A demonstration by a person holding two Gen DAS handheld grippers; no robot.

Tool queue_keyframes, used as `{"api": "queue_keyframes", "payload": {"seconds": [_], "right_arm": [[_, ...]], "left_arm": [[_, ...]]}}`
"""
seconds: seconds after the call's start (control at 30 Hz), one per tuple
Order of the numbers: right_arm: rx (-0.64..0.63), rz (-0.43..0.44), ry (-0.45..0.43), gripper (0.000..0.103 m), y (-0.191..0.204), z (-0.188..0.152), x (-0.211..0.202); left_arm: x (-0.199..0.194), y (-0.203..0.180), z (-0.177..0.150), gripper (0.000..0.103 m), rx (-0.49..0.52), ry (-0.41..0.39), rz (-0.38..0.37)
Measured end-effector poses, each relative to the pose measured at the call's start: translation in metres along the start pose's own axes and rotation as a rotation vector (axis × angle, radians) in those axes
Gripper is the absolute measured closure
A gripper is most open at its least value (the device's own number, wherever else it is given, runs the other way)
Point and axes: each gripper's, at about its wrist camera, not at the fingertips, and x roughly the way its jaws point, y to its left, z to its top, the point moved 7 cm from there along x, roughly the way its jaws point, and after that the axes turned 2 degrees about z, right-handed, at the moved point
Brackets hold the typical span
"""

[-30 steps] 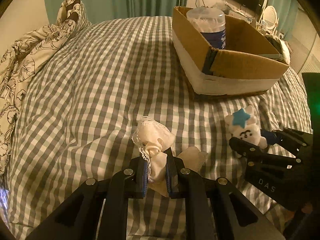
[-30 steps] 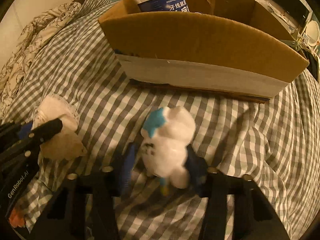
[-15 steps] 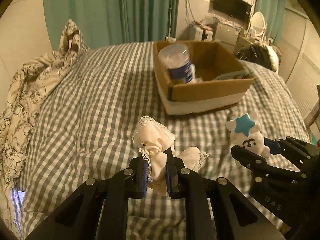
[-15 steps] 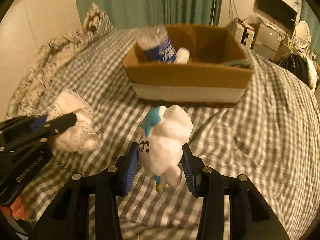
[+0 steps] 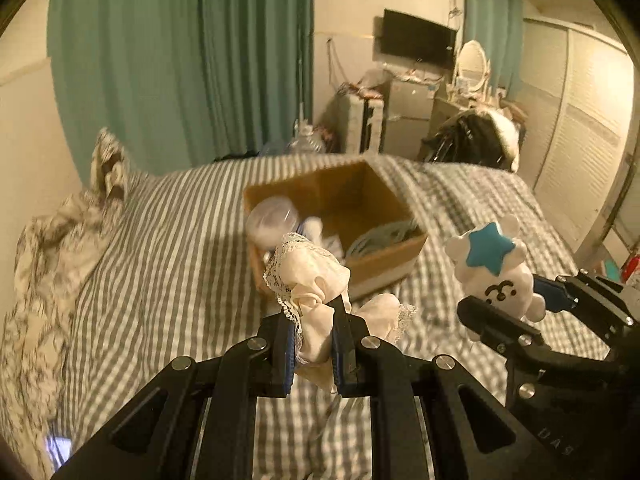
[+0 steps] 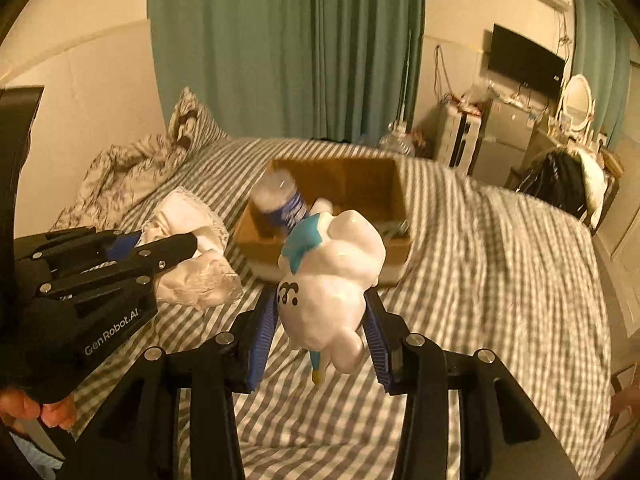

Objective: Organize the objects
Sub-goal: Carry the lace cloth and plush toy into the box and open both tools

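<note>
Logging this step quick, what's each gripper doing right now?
Left gripper: shut on the cream lace-trimmed fabric scrunchie.
Right gripper: shut on the white plush toy with a blue star.

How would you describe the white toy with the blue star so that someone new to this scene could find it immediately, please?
Start at the bed with the grey checked cover and find the cardboard box on it. In front of the box, held up off the bed, the right gripper clamps the toy. Unlike the lacy cream cloth in the left gripper beside it, it is glossy, rounded, has a drawn face and a blue star.
</note>
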Motion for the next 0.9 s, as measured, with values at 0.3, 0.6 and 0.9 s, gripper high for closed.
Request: {"api": "queue_keyframes", "payload": {"seconds": [0.3,0.6,0.9], "right_arm": [[0.024,-0.014,-0.045,0.061,-0.035,0.064,0.031],[0.06,-0.015,-0.007,0.061,-0.066,0.09,0.105],[0.084,-0.024,0.05,0.061,-0.087,0.098,0.176]], "left_arm": [[0.047,-0.008,0.064,0.089,0.043,-0.021,0.005],[0.122,0.003,0.09,0.089,0.052,0.028,0.024],[0.188,0.009,0.101,0.089,0.056,0.086,0.026]]}}
